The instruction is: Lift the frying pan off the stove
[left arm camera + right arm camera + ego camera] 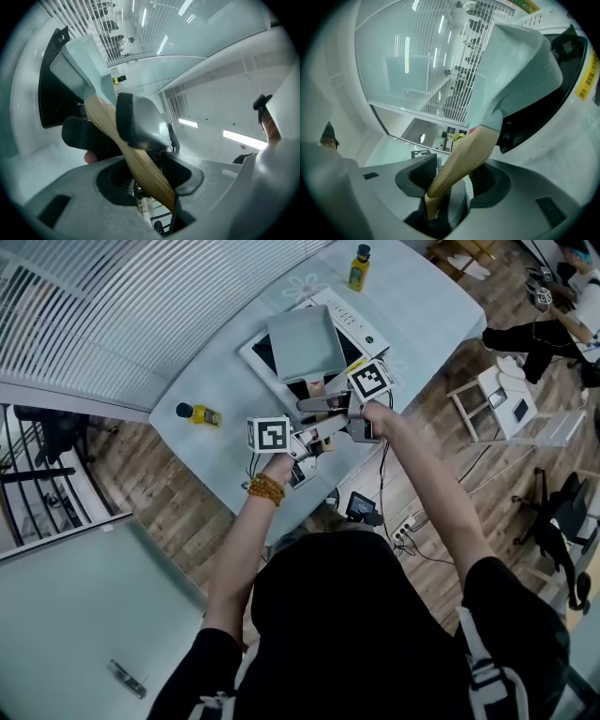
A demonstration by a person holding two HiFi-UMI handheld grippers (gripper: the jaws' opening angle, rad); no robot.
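Observation:
A square grey frying pan point(302, 341) hangs tilted over the white induction stove point(361, 326) with its black glass top. Its wooden handle point(461, 159) runs back between the jaws of my right gripper point(454, 176), whose pads press it on both sides. Just below and left of it in the head view, my left gripper point(317, 439) is at the same handle point(136, 159). There the handle's end lies loosely across the left gripper's point(145, 180) parted jaws, leaning on one jaw. The right gripper's finger point(140, 122) shows clamped on the handle ahead of it.
The stove sits on a pale table point(234, 381). A yellow bottle point(199, 413) lies near the table's left edge and another point(359, 266) stands at the far end. A white stool point(502, 404) and a power strip point(403, 531) are on the wooden floor to the right.

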